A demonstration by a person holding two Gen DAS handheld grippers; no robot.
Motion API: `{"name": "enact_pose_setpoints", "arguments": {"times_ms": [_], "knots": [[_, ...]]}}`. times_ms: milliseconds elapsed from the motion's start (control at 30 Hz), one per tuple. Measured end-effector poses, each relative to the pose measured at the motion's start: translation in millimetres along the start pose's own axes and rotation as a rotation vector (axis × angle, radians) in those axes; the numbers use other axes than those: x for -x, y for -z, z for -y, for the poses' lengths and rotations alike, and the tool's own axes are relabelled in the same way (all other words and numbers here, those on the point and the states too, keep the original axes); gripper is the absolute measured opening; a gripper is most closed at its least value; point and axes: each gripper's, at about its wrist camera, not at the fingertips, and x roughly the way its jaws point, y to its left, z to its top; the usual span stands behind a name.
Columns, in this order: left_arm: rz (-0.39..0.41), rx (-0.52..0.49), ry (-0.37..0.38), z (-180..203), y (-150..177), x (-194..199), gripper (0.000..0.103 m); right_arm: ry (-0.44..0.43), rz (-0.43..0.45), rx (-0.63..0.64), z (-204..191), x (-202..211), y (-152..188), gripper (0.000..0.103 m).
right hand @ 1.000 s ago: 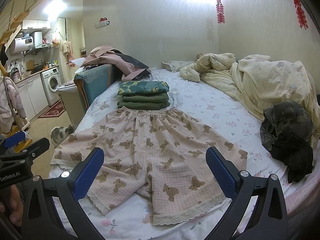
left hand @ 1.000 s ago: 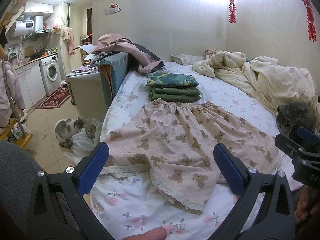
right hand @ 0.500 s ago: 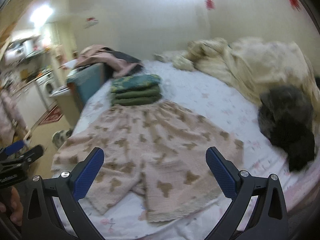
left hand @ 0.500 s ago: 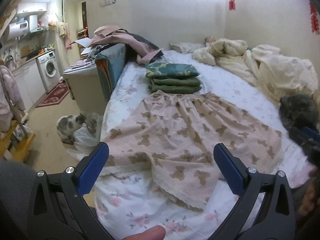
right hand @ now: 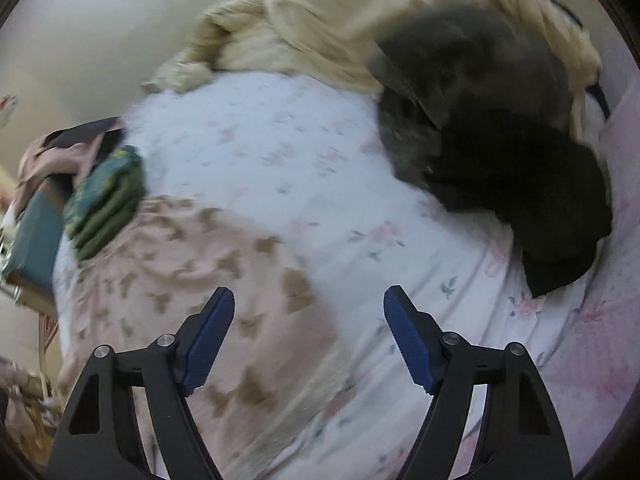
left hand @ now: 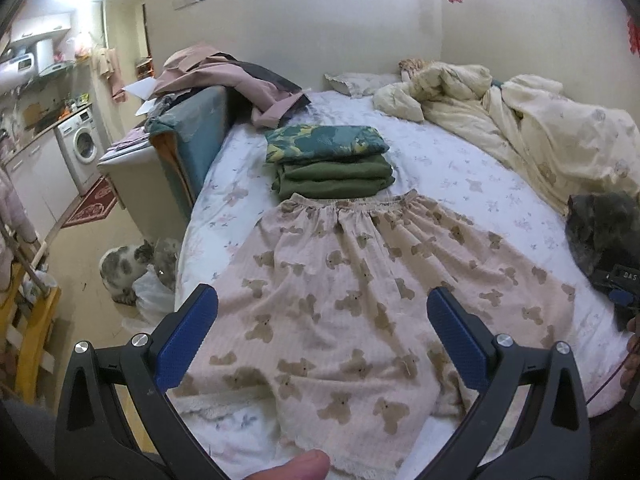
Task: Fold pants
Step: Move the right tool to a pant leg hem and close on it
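Note:
Pink pyjama pants with a brown bear print [left hand: 360, 292] lie spread flat on the floral bed sheet [left hand: 472, 184], waistband at the far end, lace hems near me. My left gripper [left hand: 322, 312] is open and empty, hovering over the near leg hems. My right gripper [right hand: 308, 320] is open and empty, over the right edge of the pants [right hand: 192, 280], in a blurred, tilted view. Part of the right gripper shows at the right edge of the left wrist view [left hand: 620, 284].
A stack of folded green clothes [left hand: 330, 164] sits just beyond the waistband. A dark heap of clothes [right hand: 500, 152] and a cream duvet [left hand: 540, 120] lie on the right. A cat [left hand: 128, 268] sits on the floor left of the bed, by a teal box [left hand: 192, 128].
My right gripper has swung right and tilted, now looking at the pants' right edge and the dark heap. My left gripper has moved forward and lower over the hems.

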Motion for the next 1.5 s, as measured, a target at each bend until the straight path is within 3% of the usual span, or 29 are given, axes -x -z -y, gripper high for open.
{"name": "enact_pose_setpoints", "arguments": {"times_ms": [133,233,300,367,400,433,500,600,767,867,933,1100,1200,1267,1400,1500], "knots": [[-0.025,-0.003,-0.005,2,2,-22,0.103,-0.007,-0.116,-0.068,22,-38,3,0.071],[-0.052,0.005,-0.024,1,4,-36,0.103,-0.007,-0.159,-0.041,18,-53,9,0.066],[-0.085,0.040,-0.036,-5,1,-46,0.103,0.017,-0.158,0.002,12,-57,12,0.049],[-0.109,0.073,-0.029,-11,-1,-52,0.103,0.052,-0.173,0.024,8,-64,17,0.043],[-0.117,0.084,-0.028,-12,-1,-53,0.103,0.031,-0.187,0.020,8,-69,18,0.023],[-0.126,0.096,-0.025,-14,-2,-54,0.103,-0.004,-0.197,0.026,5,-71,18,0.010],[-0.148,0.123,-0.006,-18,-3,-57,0.103,-0.024,-0.152,0.083,-7,-62,17,0.000],[-0.204,0.209,0.055,-31,-4,-63,0.103,-0.126,-0.099,0.183,-35,-46,19,0.000],[-0.201,0.220,0.002,-38,-2,-63,0.103,-0.250,-0.218,0.359,-83,-58,53,0.000],[-0.209,0.227,0.008,-40,-1,-64,0.103,-0.295,-0.287,0.368,-90,-65,66,0.009],[-0.216,0.262,0.040,-44,0,-63,0.103,-0.329,-0.267,0.347,-84,-55,65,0.017],[-0.212,0.252,0.042,-44,1,-61,0.103,-0.301,-0.160,0.250,-61,-29,45,0.035],[-0.218,0.248,0.039,-43,2,-61,0.103,-0.238,-0.126,0.237,-56,-27,37,0.065],[-0.223,0.250,0.041,-42,2,-62,0.103,-0.209,-0.135,0.248,-59,-31,38,0.068],[-0.222,0.242,0.037,-38,2,-62,0.103,-0.199,-0.155,0.393,-91,-41,57,0.072],[-0.217,0.229,0.027,-36,3,-63,0.103,-0.096,-0.119,0.546,-119,-54,70,0.073]]}}
